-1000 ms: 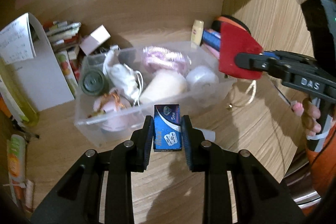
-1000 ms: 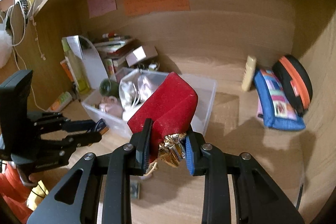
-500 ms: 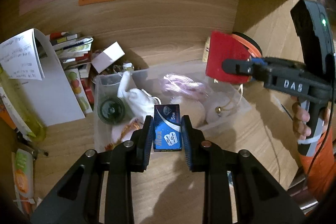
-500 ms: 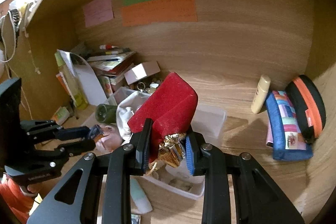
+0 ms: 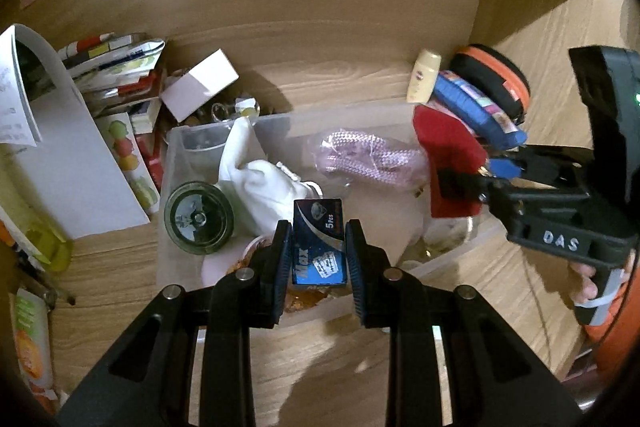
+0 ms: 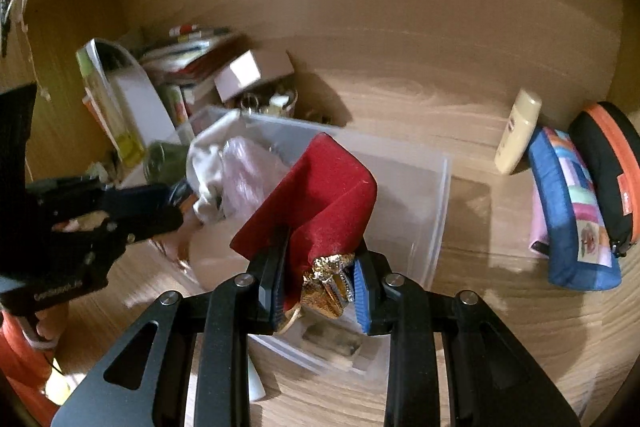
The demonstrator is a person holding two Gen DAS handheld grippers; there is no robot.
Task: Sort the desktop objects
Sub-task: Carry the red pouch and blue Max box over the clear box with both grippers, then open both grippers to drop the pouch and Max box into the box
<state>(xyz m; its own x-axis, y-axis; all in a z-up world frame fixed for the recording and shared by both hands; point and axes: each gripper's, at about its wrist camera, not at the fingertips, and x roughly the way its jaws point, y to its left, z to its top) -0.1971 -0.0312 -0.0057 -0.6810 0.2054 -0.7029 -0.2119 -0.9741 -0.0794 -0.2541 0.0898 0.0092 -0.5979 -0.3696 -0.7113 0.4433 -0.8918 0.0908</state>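
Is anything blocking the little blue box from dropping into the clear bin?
No lid is visible. The blue box hangs over the clear bin, but white cloth and other things already lie below it.

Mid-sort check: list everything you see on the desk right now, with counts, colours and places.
Clear plastic bin: one, centre of the wooden desk.
Dark green glass jar: one, inside bin, left end.
White cloth pouch: one, inside bin, beside jar.
Pink beaded pouch: one, inside bin, rear.
Small white cardboard box: one, behind bin, tilted on clutter.
Stack of books and papers: one, mixed colours, rear left.
Cream lotion bottle: one, rear right.
Blue patchwork pencil case: one, right.
Black and orange zip case: one, far right.
Left hand-held gripper: shut on blue razor-blade box, over bin.
Right hand-held gripper: shut on red velvet pouch with gold trim, over bin.
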